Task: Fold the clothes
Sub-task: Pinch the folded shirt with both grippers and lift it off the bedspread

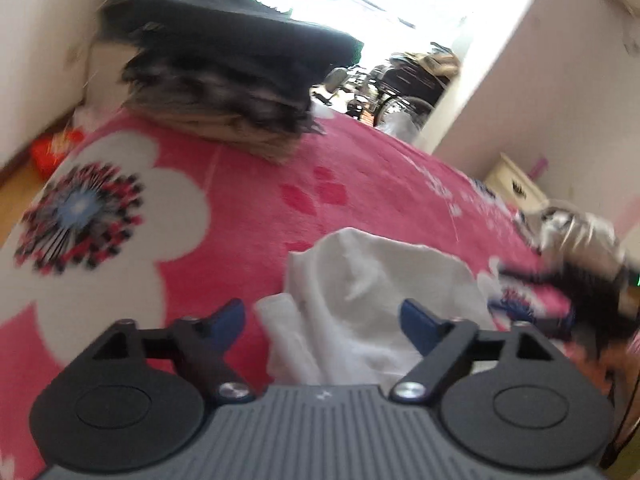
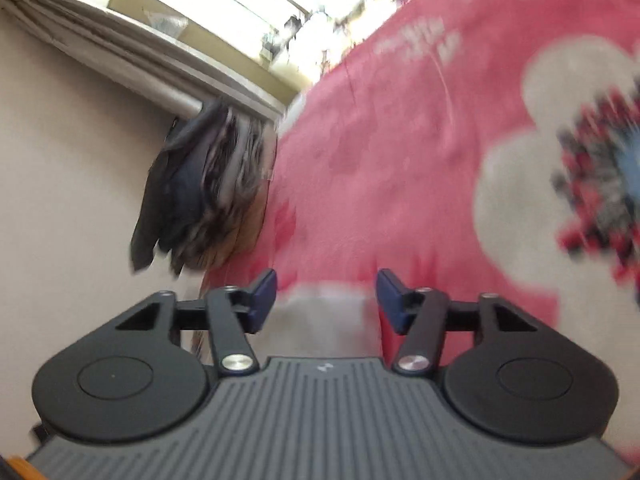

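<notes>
Left wrist view: the left gripper stands with its blue fingers spread wide, gripping nothing; a crumpled white garment lies on the bed between and just beyond them, pads clear of the cloth. The garment is bunched, its longer run leading from the camera toward the upper right; a rolled edge lies along its left side. Behind it, well apart, a stack of folded dark clothes sits on the far part of the bed. At right, a blurred grey-and-black heap lies near the garment. The surface is a pink blanket with large white flowers. Pale walls, a bright doorway and a red bag on the wooden floor surround it.

Right wrist view: the right gripper is partly open and empty over the blanket; the stack lies ahead at left. The picture is motion-blurred.
</notes>
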A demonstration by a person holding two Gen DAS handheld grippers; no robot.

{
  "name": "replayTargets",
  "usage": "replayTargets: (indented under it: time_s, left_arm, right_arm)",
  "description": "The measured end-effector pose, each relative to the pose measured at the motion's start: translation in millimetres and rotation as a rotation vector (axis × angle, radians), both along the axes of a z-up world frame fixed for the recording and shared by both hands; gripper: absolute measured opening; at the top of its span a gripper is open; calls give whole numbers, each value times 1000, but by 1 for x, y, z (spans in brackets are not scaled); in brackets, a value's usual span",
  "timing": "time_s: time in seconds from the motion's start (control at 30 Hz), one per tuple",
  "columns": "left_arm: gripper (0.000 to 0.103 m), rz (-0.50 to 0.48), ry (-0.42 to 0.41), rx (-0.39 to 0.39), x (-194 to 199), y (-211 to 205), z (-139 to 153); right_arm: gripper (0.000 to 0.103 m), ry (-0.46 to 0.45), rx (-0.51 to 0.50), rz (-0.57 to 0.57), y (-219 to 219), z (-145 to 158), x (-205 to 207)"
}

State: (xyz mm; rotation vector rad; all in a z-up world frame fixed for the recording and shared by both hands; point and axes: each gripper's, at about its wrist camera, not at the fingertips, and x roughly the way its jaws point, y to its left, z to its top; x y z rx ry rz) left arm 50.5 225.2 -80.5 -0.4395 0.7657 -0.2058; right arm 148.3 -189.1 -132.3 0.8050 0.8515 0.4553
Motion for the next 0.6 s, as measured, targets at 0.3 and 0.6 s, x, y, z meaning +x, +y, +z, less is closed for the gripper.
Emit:
replayTargets:
  time_s: [0.3,0.6]
  left_arm:
    - [92,-100,222,-316,42,15,-52]
    - [83,-173,210,-366,55,2,-61]
  right_arm:
    - [84,178,7,203,22,-26,-11]
    - [83,227,79,328,43,-33,5]
